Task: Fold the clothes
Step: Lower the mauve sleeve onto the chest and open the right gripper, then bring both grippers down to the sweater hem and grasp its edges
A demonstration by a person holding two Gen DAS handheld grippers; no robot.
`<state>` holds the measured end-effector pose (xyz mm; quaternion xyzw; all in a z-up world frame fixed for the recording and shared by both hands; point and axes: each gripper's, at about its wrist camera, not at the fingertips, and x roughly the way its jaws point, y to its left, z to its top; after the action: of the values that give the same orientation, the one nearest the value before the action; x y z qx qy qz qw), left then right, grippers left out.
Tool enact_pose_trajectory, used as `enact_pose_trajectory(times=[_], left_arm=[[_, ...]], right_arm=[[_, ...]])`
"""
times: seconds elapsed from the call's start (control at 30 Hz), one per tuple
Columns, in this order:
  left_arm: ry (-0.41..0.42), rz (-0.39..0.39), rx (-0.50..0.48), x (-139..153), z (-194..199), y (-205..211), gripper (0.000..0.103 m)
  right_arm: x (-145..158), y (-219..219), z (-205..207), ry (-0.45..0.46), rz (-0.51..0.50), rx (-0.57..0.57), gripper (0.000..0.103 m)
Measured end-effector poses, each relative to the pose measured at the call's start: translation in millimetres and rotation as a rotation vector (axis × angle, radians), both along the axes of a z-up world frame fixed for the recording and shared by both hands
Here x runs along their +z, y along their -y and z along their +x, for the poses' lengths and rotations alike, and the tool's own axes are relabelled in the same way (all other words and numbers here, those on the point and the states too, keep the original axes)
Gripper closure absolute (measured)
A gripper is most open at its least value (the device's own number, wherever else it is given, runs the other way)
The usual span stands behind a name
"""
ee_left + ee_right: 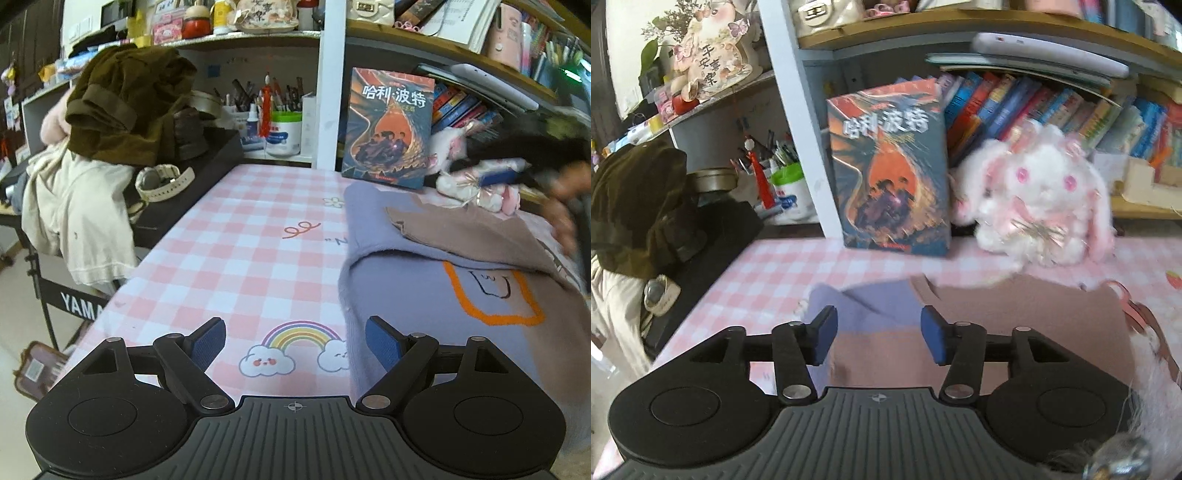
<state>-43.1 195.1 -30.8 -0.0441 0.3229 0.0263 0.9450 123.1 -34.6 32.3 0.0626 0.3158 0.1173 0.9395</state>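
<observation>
Garment position: the lavender and brown sweater [461, 280] lies on the pink checked surface [229, 251], toward its right side, reaching back near the far edge where the book [389, 127] and plush rabbit [1038, 199] stand.

Garment long axis: judged to run from near edge to far edge; the left wrist view shows its left border as one long folded edge running away from the camera.

Left tongs [295, 343]: wide open, holding nothing. They hover over the surface at the sweater's left border; the right pad overlaps the lavender cloth, the left pad is over bare checked cloth by the rainbow print [301, 338].

Right tongs [879, 334]: wide open, holding nothing. They hang directly above the sweater, over the seam between the lavender and brown parts. Contact with the fabric cannot be told.

Deciding relation: the sweater lies ahead of and beneath the right tongs, and to the right of the left tongs. The right tongs appear nearer the garment's body; the left tongs are nearer its free left edge.

Garment appearance: soft knit, lavender panel with an orange outlined patch [491, 295] bearing a small drawn face, brown panel laid over the far part. Partly folded, edges uneven, not yet squared.

Image quality: the right wrist view is motion-blurred; fine creases cannot be read.

Other items: clothes pile [122, 107] beyond the surface's left edge, well apart.
</observation>
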Motion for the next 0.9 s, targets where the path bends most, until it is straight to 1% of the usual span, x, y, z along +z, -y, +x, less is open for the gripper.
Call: enact_pose_trajectory(times=[0.1, 0.17, 0.23, 0.3, 0.4, 0.5, 0.57, 0.73, 0.9], left_arm=[[-0.012, -0.038, 0.008, -4, 6, -4, 0.018], [-0.03, -0.058, 0.006, -7, 10, -5, 0.018], [-0.047, -0.076, 0.002, -10, 14, -5, 0.018], [-0.063, -0.091, -0.006, -12, 17, -4, 0.018], [-0.086, -0.112, -0.022, -15, 18, -1, 0.018], [-0.1, -0.119, -0.038, -16, 15, 3, 0.018], [-0.107, -0.124, -0.04, -17, 12, 7, 0.018], [-0.112, -0.13, -0.034, -17, -1, 18, 0.018], [-0.122, -0.108, -0.007, -13, -25, 24, 0.018]], right_arm=[[-7, 28, -32, -0.029, -0.04, -0.03, 0.051], [-16, 47, -58, -0.055, -0.098, -0.057, 0.051], [-26, 68, -82, -0.094, -0.147, -0.105, 0.051], [-35, 92, -106, -0.145, -0.169, -0.171, 0.051], [-44, 121, -136, -0.207, -0.162, -0.264, 0.051], [-49, 139, -160, -0.233, -0.137, -0.334, 0.051], [-50, 146, -172, -0.241, -0.116, -0.359, 0.051], [-49, 151, -194, -0.24, -0.116, -0.34, 0.051], [-55, 159, -211, -0.256, -0.094, -0.328, 0.051]])
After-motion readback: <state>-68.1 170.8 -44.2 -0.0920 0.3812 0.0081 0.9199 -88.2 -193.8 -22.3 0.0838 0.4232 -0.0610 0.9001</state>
